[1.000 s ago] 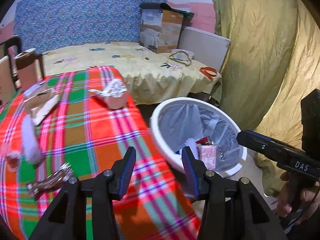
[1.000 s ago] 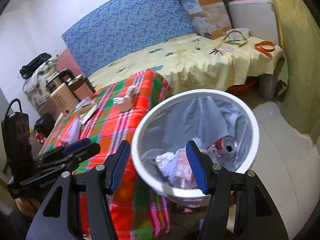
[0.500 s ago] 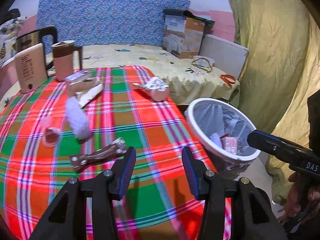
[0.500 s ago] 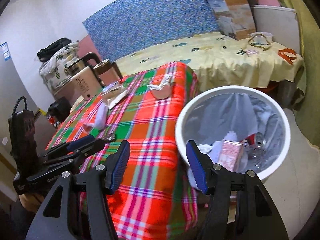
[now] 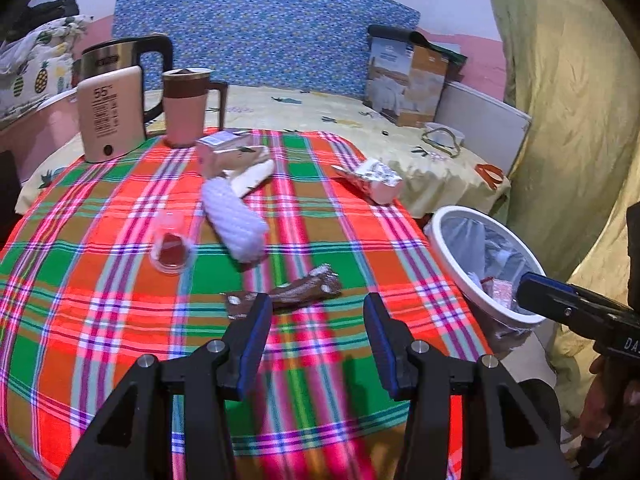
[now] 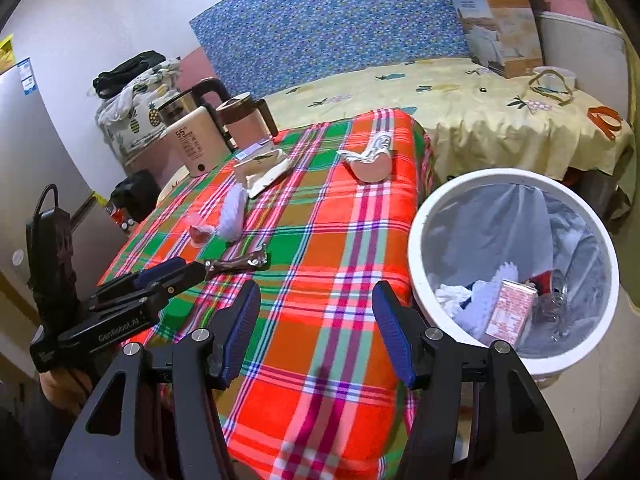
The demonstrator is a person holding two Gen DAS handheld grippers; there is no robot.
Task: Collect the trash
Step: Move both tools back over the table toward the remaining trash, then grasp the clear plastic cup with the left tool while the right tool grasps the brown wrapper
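My left gripper [image 5: 316, 301] is open and empty, low over the plaid tablecloth [image 5: 100, 280]. A brown foil wrapper [image 5: 294, 292] lies just ahead of its fingertips. Farther off lie a white knitted roll [image 5: 236, 216], a clear cup with red dregs [image 5: 170, 246], a crumpled paper carton [image 5: 236, 158] and a white-pink wrapper [image 5: 374, 178]. My right gripper [image 6: 317, 290] is open and empty above the table's near right edge. Right of it stands the white bin [image 6: 416, 248], lined with grey plastic and holding several pieces of trash. The left gripper [image 6: 188, 274] shows beside the wrapper [image 6: 238, 263].
A steel kettle [image 5: 120, 56], a beige appliance [image 5: 110, 116] and a pink lidded mug [image 5: 186, 108] stand at the table's far left. Behind is a bed with a yellow sheet [image 5: 320, 112] and a cardboard box [image 5: 404, 80]. A yellow curtain [image 5: 568, 120] hangs right of the bin [image 5: 436, 224].
Both views have swung left, away from the bin and over the table. The foil wrapper has come close before my left fingers. Both grippers stayed open and empty.
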